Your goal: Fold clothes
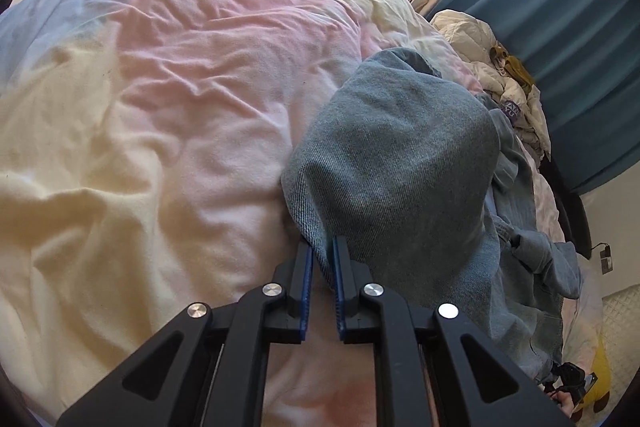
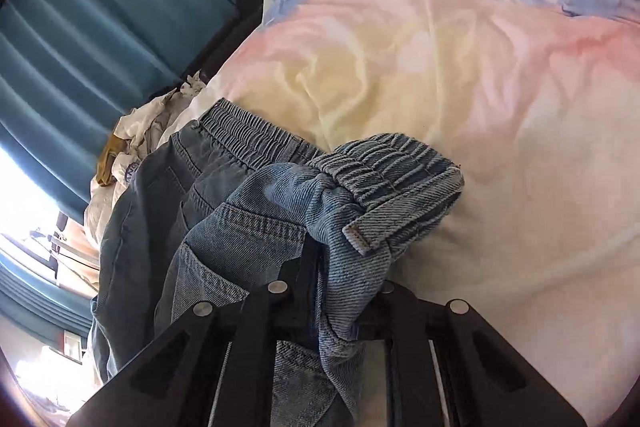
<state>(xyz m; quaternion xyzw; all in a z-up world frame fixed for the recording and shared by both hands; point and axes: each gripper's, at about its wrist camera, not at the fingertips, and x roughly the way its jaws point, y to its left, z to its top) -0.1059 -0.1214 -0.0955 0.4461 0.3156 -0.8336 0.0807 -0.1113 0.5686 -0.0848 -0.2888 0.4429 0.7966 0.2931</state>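
While each claw [image 1: 322, 247] [image 2: 340, 267] pinches denim, the faded blue jeans [image 2: 224, 227] lie bunched, elastic waistband [image 2: 384, 163] doubled over.

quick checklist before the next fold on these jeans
1. Left tongs gripping the jeans edge: ok, denim sits between the blue pads.
2. Right tongs holding the elastic waistband: ok, fabric bunched between the fingers.
3. Jeans lying flat: not ok, crumpled and draped.
4. Room on the pastel duvet: ok, bare beside the jeans.
5. Laundry pile apart from the jeans: cannot tell.
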